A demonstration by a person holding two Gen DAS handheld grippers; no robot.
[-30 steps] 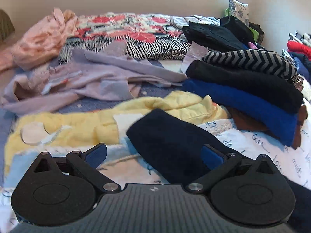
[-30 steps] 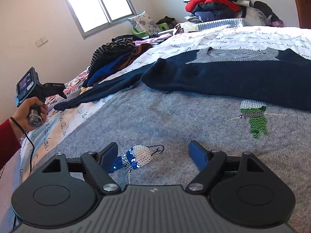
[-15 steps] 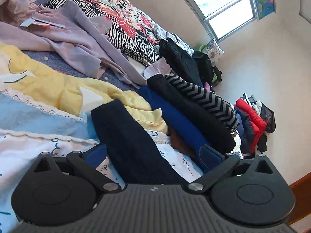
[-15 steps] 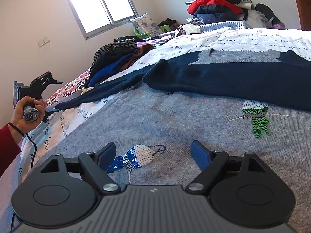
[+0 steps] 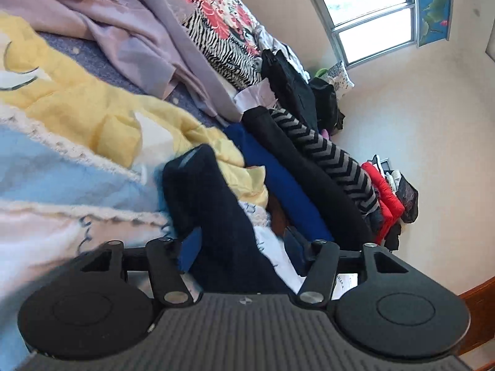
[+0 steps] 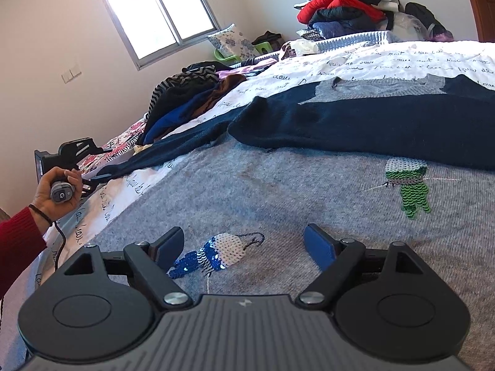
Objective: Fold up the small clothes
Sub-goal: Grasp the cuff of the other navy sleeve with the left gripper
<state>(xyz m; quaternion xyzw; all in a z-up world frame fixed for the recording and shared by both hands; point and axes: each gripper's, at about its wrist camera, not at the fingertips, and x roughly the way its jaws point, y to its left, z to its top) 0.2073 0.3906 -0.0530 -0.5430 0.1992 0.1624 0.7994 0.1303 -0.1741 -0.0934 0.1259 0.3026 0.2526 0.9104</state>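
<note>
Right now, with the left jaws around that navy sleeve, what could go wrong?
1. The left gripper is open around the navy sleeve, touching only one finger; a lift before closing may drop it.
2. The sleeve end lies against the yellow garment; closing low might pinch that or the printed bedsheet too.
3. The right gripper hangs open above the grey sweater body, not pinning it, so pulling could drag the sweater.

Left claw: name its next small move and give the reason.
Probably shut the left claw on the navy sleeve. The sleeve runs between its open fingers, one finger looks against the cloth and the other stands off it, so nothing grips it yet. The sleeve lies stretched out from the grey sweater, not folded in.
</note>
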